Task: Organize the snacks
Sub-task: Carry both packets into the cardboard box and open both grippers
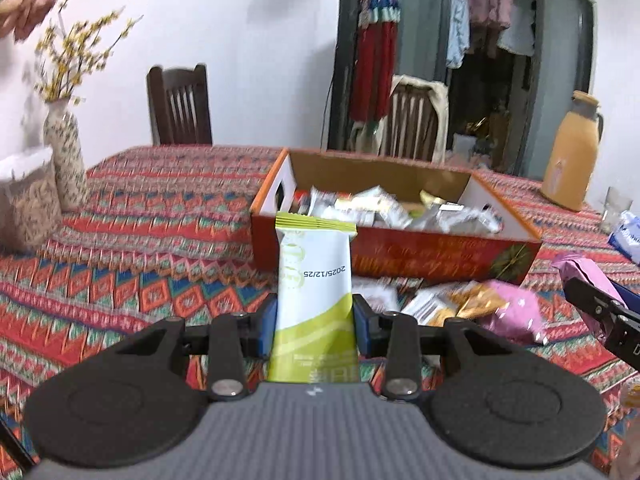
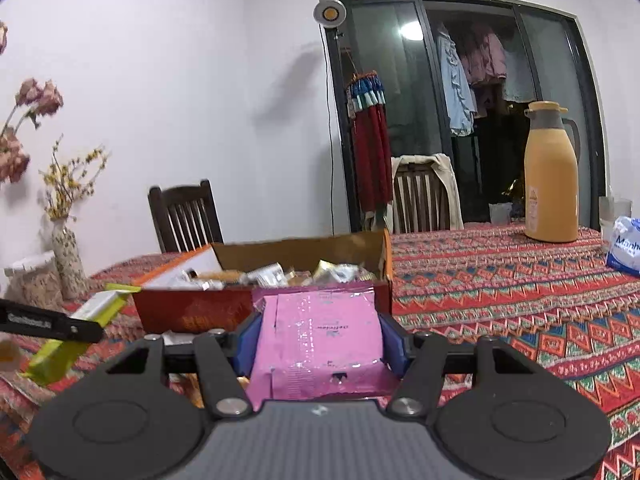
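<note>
Patterned tabletop [image 1: 152, 216], box [image 1: 400, 248] just ahead: left hand-held gripper [image 1: 314, 326] pinches a light, crinkly green packet [image 1: 314, 280] mid-body; right hand-held gripper [image 2: 318, 344] clamps a soft pink pouch [image 2: 318, 336].

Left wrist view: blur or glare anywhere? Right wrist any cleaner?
Left wrist view: motion blur smears the flower vase and loose snacks on the table; the green-and-white packet in the left gripper stays sharp, its date readable; a ceiling light flares at the top edge. Right wrist view: mostly sharper, light reflection on the glass door, sheen on the pink packet, fisheye bending the door frame.
</note>
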Demonstrator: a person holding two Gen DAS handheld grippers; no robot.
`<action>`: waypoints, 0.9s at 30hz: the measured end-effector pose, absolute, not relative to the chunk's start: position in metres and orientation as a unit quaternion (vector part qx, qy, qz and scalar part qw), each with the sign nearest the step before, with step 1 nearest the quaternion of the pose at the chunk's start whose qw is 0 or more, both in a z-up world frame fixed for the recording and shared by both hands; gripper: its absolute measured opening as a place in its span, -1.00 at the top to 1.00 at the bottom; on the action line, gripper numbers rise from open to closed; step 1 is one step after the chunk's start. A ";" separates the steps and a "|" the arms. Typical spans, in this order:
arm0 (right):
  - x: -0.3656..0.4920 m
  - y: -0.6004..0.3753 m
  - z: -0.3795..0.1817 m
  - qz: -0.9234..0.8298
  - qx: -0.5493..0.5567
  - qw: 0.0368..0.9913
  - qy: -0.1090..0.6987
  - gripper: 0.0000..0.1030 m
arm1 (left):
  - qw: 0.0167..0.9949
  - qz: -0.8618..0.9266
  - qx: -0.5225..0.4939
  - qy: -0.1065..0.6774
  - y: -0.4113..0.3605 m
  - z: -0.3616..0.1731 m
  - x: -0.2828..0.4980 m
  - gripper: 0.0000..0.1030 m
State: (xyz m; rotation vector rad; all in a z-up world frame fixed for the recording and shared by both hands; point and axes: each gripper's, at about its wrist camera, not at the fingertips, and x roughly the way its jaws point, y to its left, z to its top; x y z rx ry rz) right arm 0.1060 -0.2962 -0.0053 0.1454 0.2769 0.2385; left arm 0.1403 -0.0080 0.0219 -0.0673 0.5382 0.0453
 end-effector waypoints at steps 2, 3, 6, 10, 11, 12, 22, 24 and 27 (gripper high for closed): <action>0.105 -0.293 0.007 0.118 0.068 0.983 0.125 -0.18 | 0.967 0.015 -0.029 0.254 -0.011 0.031 0.144 0.25; 0.105 -0.291 0.013 0.118 0.064 0.984 0.118 -0.18 | 0.968 0.013 -0.028 0.248 -0.013 0.036 0.145 0.25; 0.110 -0.286 0.028 0.118 0.057 0.986 0.103 -0.18 | 0.973 0.003 -0.023 0.230 -0.017 0.048 0.150 0.25; 0.126 -0.279 0.045 0.116 0.055 0.987 0.093 -0.18 | 0.977 -0.001 -0.014 0.211 -0.023 0.065 0.162 0.25; 0.130 -0.277 0.049 0.116 0.054 0.988 0.091 -0.18 | 0.978 -0.001 -0.013 0.208 -0.024 0.068 0.167 0.25; 0.135 -0.275 0.053 0.116 0.054 0.988 0.089 -0.18 | 0.979 -0.001 -0.014 0.205 -0.024 0.072 0.171 0.25; 0.198 -0.248 0.074 0.111 0.041 0.989 0.094 -0.18 | 0.981 0.005 -0.021 0.195 -0.026 0.094 0.229 0.25; 0.213 -0.244 0.074 0.109 0.040 0.988 0.098 -0.18 | 0.981 0.005 -0.022 0.195 -0.027 0.095 0.242 0.25; 0.236 -0.239 0.073 0.104 0.041 0.988 0.106 -0.18 | 0.980 0.004 -0.022 0.198 -0.028 0.094 0.262 0.25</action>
